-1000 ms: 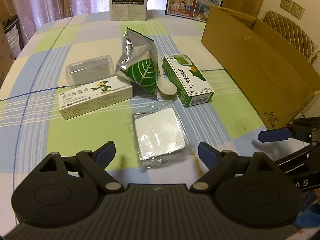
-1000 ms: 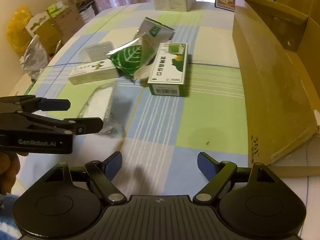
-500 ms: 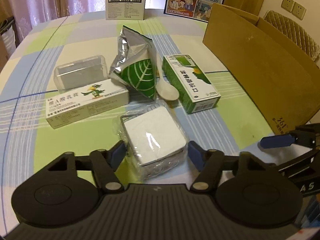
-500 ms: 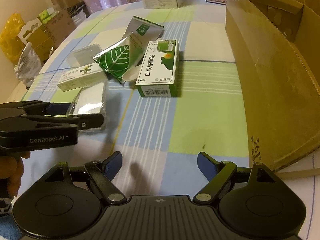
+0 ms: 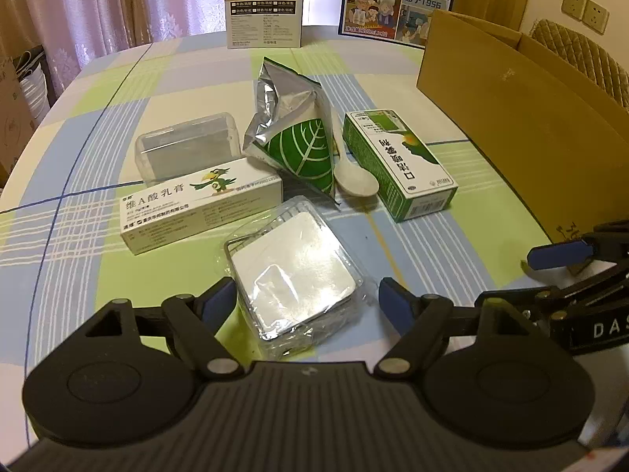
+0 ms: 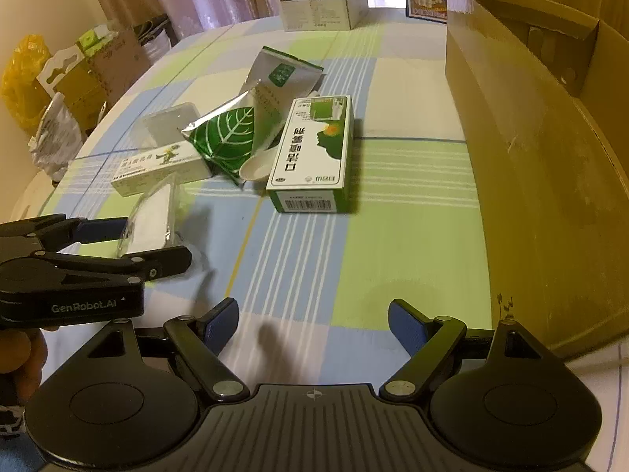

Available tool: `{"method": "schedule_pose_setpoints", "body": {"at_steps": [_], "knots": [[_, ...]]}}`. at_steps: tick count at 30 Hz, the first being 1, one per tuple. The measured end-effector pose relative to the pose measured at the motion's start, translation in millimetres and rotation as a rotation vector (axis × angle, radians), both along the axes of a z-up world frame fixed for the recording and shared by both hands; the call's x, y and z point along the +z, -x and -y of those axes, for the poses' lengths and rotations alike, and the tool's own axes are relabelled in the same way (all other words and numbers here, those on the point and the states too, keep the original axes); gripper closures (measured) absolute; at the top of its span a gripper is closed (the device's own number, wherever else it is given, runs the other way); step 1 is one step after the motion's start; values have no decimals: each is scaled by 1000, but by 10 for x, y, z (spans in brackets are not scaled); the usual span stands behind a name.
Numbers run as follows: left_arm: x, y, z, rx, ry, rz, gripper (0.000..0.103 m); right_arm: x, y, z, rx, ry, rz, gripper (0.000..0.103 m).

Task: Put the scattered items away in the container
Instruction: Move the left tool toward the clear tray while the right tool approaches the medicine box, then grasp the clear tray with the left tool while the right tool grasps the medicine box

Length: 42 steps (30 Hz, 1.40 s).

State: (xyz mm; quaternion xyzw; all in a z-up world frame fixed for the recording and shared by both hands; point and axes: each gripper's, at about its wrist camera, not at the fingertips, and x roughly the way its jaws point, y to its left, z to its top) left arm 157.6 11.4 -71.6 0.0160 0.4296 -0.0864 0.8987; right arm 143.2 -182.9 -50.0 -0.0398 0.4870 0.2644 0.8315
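While jaws gape, left gripper straddles wrapped pack; contact unclear.

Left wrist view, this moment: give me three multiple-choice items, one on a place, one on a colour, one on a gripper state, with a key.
1. Where does the white spoon lie?
A. Inside the cardboard box
B. Between the leaf-print pouch and the green carton
C. On the clear plastic case

2. What colour is the leaf on the leaf-print pouch?
A. Red
B. Green
C. Blue

3. How is the left gripper?
A. Open, either side of the wrapped white pack
B. Shut on the spoon
C. Shut, holding nothing

Key: B, bowl sits between pouch and green carton; B, green with white veins; A, pads flank the wrapped white pack.
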Motion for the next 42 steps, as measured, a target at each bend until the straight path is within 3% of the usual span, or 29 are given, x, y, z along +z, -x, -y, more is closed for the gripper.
{"method": "schedule_pose_setpoints", "body": {"at_steps": [6,15,18,20,22,26,34,37,38,39,42], "knots": [[-34,14,-104,59,31,15,43,14,-88,-88,16,-16,34,22],[-47,83,-152,84,32,45,45,4,-520,-374,-3,-32,103,23],[-69,82,-133,71,20,43,43,-39,-638,-496,20,-14,105,30],[-98,70,-125,70,14,29,41,-76,-705,-555,33,5,99,45],[-105,70,-130,71,18,30,40,-94,-726,-565,35,21,97,46],[-84,88,-134,79,15,47,26,-66,-629,-481,47,46,97,49],[-94,1,-54,74,-13,42,20,-14,-203,-110,-12,52,69,49],[-126,-44,-87,86,3,29,27,-6,-106,-99,-4,47,74,49],[-132,-47,-98,86,3,27,39,-10,-75,-109,5,51,84,49],[-137,-43,-103,86,-10,25,45,-17,-50,-120,12,57,95,49],[-124,14,-115,64,-14,26,48,-39,-31,-138,30,65,110,45]]}}
